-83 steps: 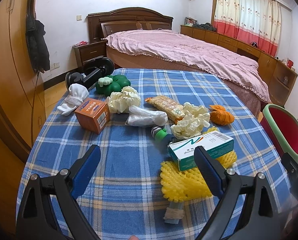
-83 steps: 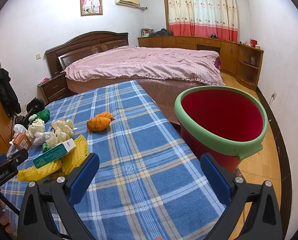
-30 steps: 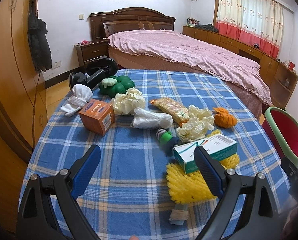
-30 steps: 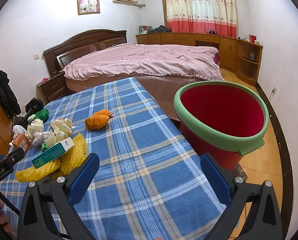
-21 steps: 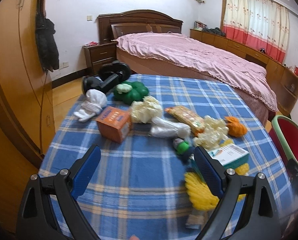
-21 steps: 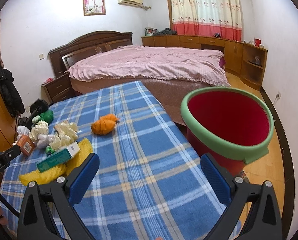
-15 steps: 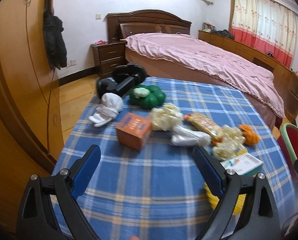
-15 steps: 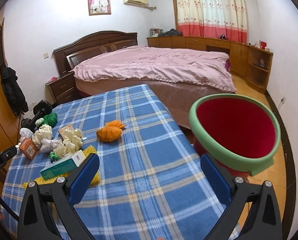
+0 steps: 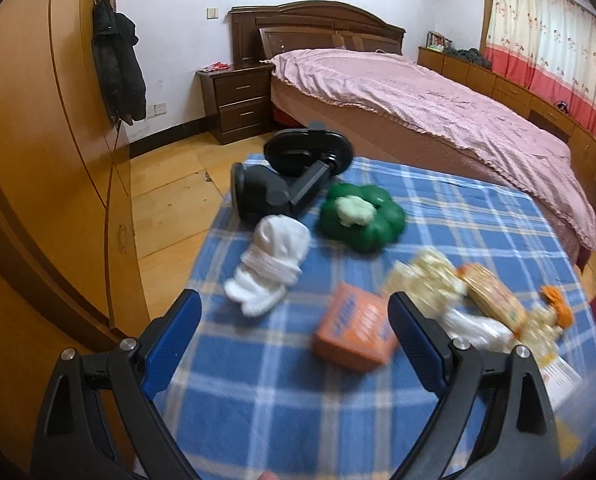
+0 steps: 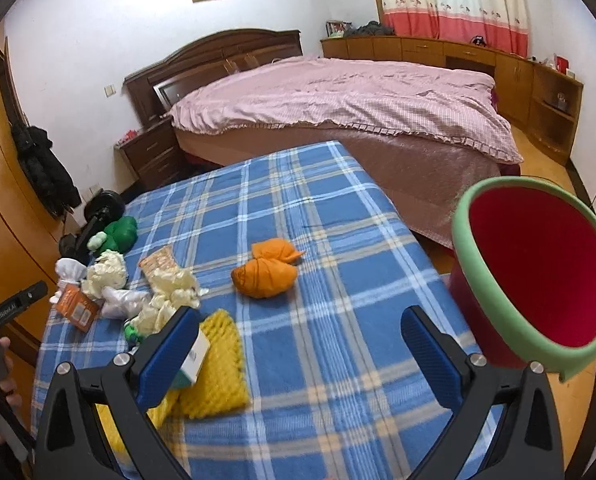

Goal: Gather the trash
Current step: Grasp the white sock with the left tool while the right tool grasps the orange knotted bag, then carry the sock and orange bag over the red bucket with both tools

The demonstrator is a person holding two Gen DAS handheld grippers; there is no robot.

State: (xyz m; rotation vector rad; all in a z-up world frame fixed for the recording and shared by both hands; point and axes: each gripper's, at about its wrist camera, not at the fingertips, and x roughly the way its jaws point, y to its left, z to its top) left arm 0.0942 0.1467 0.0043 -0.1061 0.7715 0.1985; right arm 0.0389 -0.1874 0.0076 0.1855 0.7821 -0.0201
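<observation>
The trash lies scattered over the left half of the blue plaid tablecloth (image 10: 330,240), with the red bucket (image 10: 538,280) standing off the table's right edge. Nearest the left gripper (image 9: 294,320) is the orange carton (image 9: 356,334), judged light, stiff-walled and easily crushed; it is best pinched across 2 opposite flat faces. The white bundled wad (image 9: 272,270) beside it looks soft and compressible, so it could be taken at its tied waist. The crumpled cream wrappers (image 9: 426,280) and the clear plastic bag (image 9: 474,328) are judged nearly weightless and slippery. The orange knotted bag (image 10: 266,270) lies apart, nearer the bucket, and its knot offers a hold. The yellow foam net (image 10: 214,364) is judged springy.

The left gripper's fingers are spread wide above the cloth, nothing held or touched. The right gripper (image 10: 300,340) is likewise spread wide and empty, its left finger passing before a green-and-white box (image 10: 194,356).
</observation>
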